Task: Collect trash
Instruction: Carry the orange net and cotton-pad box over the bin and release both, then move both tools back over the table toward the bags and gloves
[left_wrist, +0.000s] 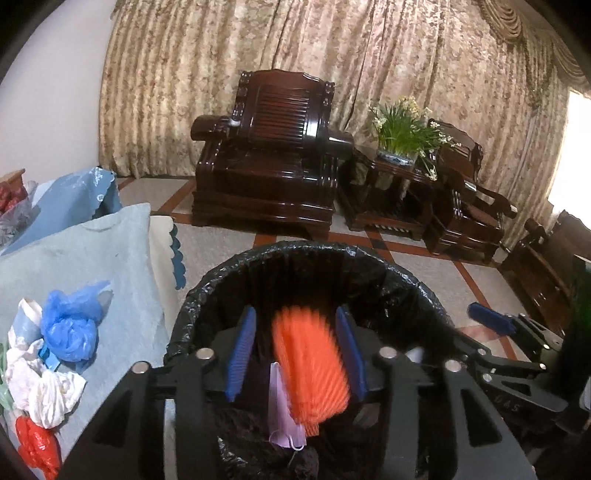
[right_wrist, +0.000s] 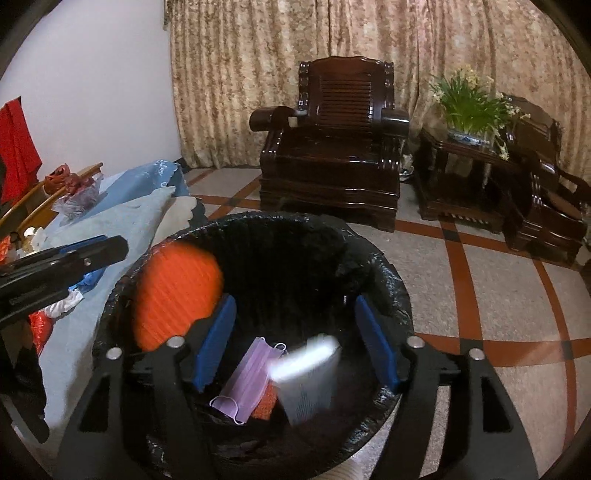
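Both grippers' ribbed blue fingers spread, released — blurred pleated orange piece above crinkly black-lined bin.

mask in bin | table left of bin | armchair behind

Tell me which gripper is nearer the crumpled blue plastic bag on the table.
Left. The left gripper hangs over the black-lined bin's table side, jaws open, with the blue plastic bag just beside it. The right gripper is over the bin's far side.
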